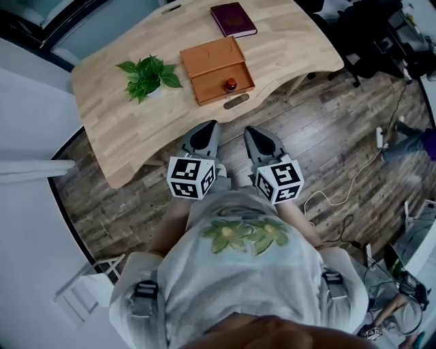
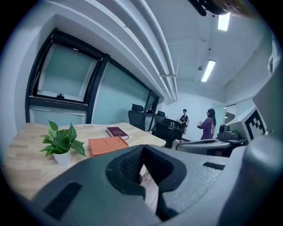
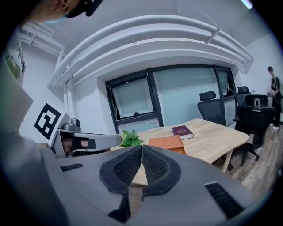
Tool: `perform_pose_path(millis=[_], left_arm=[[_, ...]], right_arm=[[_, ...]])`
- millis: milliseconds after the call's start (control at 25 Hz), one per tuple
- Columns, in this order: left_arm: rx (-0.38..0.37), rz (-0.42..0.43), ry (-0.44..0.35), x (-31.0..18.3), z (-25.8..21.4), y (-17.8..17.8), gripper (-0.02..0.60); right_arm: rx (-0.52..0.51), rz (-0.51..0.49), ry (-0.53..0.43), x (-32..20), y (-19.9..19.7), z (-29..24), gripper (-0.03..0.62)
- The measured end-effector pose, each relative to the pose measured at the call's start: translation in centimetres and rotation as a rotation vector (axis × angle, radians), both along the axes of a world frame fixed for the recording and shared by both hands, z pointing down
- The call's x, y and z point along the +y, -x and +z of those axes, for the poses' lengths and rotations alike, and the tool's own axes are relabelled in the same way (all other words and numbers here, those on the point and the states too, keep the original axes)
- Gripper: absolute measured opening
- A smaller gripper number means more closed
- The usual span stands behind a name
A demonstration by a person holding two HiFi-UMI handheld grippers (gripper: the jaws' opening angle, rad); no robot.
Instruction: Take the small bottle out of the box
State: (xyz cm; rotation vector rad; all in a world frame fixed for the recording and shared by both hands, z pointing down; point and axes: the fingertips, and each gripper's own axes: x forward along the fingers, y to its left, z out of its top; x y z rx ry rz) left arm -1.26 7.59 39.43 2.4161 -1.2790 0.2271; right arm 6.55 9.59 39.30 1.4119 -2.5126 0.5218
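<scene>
Small bottle [image 1: 231, 84] stands in the box [image 1: 211, 58].

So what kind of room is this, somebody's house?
Most likely an office, not a house: there's a big wooden desk, black office chairs, and long strip lights on the ceiling.

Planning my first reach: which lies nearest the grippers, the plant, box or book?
The orange box, between potted plant and maroon book; its open drawer, holding the small bottle, sits closest.

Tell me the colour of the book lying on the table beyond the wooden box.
The book is dark maroon, best seen in the head view.
</scene>
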Motion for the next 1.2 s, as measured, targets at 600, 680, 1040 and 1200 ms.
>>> perform_pose_path(millis=[600,680,1040,1200], left_arm=[[0.015,0.009,0.035,-2.5,1.9,2.4,0.008],[0.016,0.004,0.038,-2.9,2.1,2.6,0.008],[-0.011,0.012,0.024,-8.0,2.2,2.6,0.008],[-0.020,0.019,0.021,-10.7,1.9,2.5,0.008]], right_arm=[[0.020,0.015,0.018,-2.7,1.7,1.5,0.011],[0.026,0.007,0.025,-3.2,1.9,1.8,0.011],[0.039,-0.030,0.016,-7.9,2.0,2.2,0.019],[0.048,-0.043,0.015,-10.5,1.8,2.1,0.053]])
